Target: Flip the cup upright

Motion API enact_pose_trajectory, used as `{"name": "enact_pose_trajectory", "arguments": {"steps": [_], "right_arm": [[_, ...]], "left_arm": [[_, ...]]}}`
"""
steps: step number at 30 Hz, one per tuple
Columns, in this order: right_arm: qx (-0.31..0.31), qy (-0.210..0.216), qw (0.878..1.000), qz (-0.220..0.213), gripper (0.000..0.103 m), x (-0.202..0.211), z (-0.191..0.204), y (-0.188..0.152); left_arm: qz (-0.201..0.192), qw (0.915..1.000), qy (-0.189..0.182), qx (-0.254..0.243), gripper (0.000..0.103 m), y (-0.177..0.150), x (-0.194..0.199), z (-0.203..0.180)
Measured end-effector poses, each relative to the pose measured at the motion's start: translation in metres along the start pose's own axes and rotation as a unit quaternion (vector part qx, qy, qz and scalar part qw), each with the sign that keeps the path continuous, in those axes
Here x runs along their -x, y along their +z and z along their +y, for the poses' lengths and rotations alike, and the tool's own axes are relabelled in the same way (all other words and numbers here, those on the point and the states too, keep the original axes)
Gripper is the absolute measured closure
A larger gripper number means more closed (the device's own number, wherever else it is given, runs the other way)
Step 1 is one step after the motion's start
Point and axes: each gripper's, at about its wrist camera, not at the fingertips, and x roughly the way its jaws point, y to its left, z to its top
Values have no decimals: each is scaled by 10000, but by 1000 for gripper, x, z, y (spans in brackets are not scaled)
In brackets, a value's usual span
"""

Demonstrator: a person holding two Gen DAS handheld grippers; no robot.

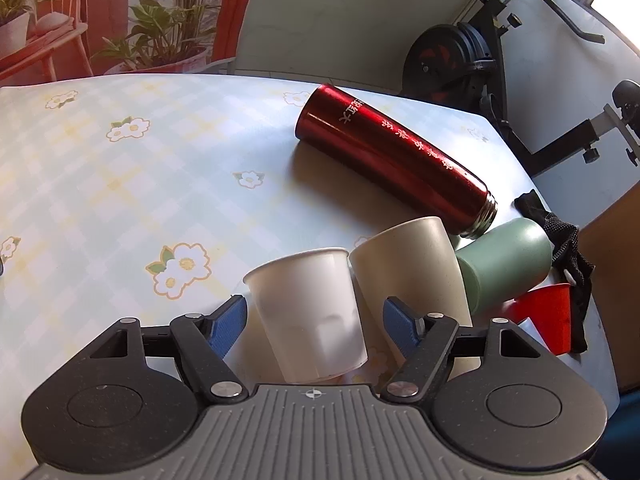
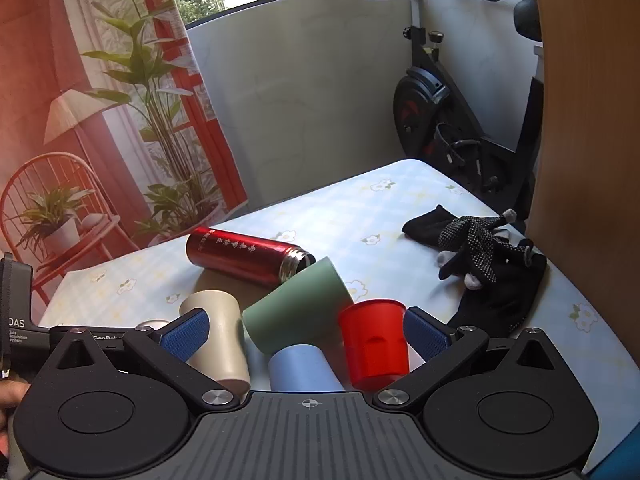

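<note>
In the left wrist view a white cup (image 1: 308, 312) stands upright between the blue pads of my open left gripper (image 1: 314, 322); the pads do not touch it. Behind it stands a beige cup (image 1: 412, 276), and a green cup (image 1: 504, 264) lies on its side. In the right wrist view my right gripper (image 2: 306, 334) is open around several cups: a red cup (image 2: 374, 344) upright by the right pad, a light blue cup (image 2: 300, 368), the tilted green cup (image 2: 296, 308) and the beige cup (image 2: 216, 336) by the left pad.
A red metal flask (image 1: 396, 156) lies on its side on the flowered tablecloth (image 1: 120, 184). Black dotted gloves (image 2: 484, 264) lie at the table's right edge. An exercise bike (image 2: 452, 120) stands beyond the table. A wooden panel (image 2: 588, 160) is at right.
</note>
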Motion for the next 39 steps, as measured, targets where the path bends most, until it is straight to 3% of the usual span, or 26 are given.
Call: {"name": "enact_pose_trajectory", "arguments": {"steps": [2,8,21,39], "right_arm": [[-4,5,10000,3,0,0,0,0],[-12,14,10000,-9,0,0,0,0],[-25,87,10000,28,0,1,4,2],[281,401,9986,191,0,2,41,-2]], "left_arm": [[33,10000,1,-23,34,0,-2,-1],[91,10000,26,-16,38,0,-8,-1],[119,9996,45,-248,41,-3,-3,2],[106,9993,347,18,42,-30,57,72]]}}
